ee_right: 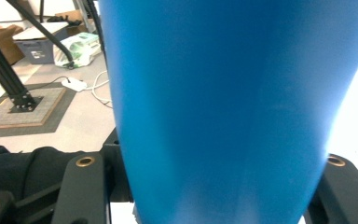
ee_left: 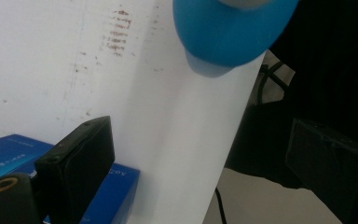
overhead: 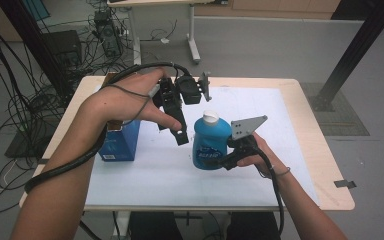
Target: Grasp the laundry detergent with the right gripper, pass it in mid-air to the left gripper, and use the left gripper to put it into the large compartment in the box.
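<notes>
A blue bottle (overhead: 210,144) with a white cap (overhead: 210,117) stands upright at the middle of the white mat (overhead: 145,175). My right gripper (overhead: 221,161) is shut on the bottle's lower body from the right; in the right gripper view the blue bottle (ee_right: 223,93) sits between both jaws. My left gripper (overhead: 178,129) hovers just left of the bottle, pointing down, open and holding nothing. In the left gripper view its jaws stand wide apart around bare mat (ee_left: 168,140), with the bottle (ee_left: 233,28) at the top edge.
A dark blue box (overhead: 121,142) stands on the mat's left edge, under my left forearm; the same box (ee_left: 116,186) lies behind the left jaw. Cables (overhead: 80,160) trail from both grippers. The wooden table (overhead: 305,115) borders the mat.
</notes>
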The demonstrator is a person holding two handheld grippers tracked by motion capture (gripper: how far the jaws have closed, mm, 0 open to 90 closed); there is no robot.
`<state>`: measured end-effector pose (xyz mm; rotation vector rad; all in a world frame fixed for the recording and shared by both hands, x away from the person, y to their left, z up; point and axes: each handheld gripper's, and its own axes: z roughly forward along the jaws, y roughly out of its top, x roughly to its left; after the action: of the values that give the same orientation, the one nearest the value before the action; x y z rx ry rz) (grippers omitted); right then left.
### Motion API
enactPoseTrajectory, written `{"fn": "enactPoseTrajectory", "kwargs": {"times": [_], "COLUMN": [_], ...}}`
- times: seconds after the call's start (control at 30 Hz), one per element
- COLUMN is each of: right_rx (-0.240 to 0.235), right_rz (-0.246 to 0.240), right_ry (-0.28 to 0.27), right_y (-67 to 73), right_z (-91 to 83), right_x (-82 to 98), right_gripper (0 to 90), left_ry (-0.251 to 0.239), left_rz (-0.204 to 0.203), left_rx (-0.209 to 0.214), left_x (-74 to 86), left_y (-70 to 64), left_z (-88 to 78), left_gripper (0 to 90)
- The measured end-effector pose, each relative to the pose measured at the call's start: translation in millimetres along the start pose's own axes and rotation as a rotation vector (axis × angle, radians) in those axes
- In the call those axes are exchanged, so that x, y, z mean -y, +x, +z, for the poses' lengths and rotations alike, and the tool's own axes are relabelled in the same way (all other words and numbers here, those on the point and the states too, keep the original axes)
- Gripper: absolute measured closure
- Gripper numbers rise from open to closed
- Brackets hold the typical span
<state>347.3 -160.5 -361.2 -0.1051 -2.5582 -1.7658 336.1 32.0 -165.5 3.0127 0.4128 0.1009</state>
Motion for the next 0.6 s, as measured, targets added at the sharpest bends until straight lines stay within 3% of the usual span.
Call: {"fn": "enactPoseTrajectory", "kwargs": {"times": [0.6], "right_rx": [-0.063], "right_rz": [-0.046], "right_ry": [0.040], "right_y": [2.1], "right_z": [17.3], "right_x": [-15.2], "right_gripper": [40.0], "left_ry": [0.028], "left_rz": [0.050], "left_rx": [0.006], "left_x": [-14.6], "left_y": [-7.8], "left_z": [7.4], "left_gripper": [8.2]}}
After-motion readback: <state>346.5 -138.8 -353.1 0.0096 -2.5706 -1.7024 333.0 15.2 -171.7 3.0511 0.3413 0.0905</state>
